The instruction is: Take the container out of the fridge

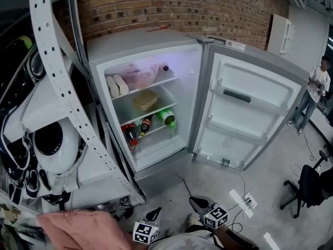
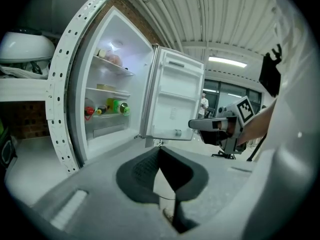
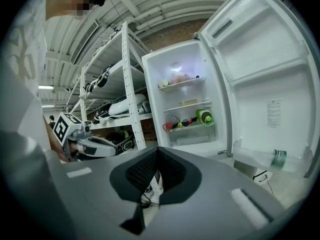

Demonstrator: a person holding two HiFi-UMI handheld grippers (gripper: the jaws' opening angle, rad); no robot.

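Note:
The fridge [image 1: 106, 48] stands open, and a tan lidded container [image 1: 145, 99] sits on its middle shelf; it also shows small as the container [image 2: 105, 87] and container [image 3: 188, 103] in the gripper views. Both grippers hang low by the person's body, well short of the fridge. My left gripper [image 1: 154, 214] is shut and holds nothing; its own jaws [image 2: 160, 151] meet at the tip. My right gripper [image 1: 195, 201] is shut and empty as well, as its view of the gripper [image 3: 157, 151] shows.
A pink bag [image 1: 139, 73] lies on the top shelf, with a green bottle [image 1: 166, 117] and other bottles on the lower one. The fridge door [image 1: 250, 113] swings wide to the right. A white shelving rack [image 1: 57, 87] stands at left. A person [image 1: 315, 95] and an office chair [image 1: 307, 186] are at far right.

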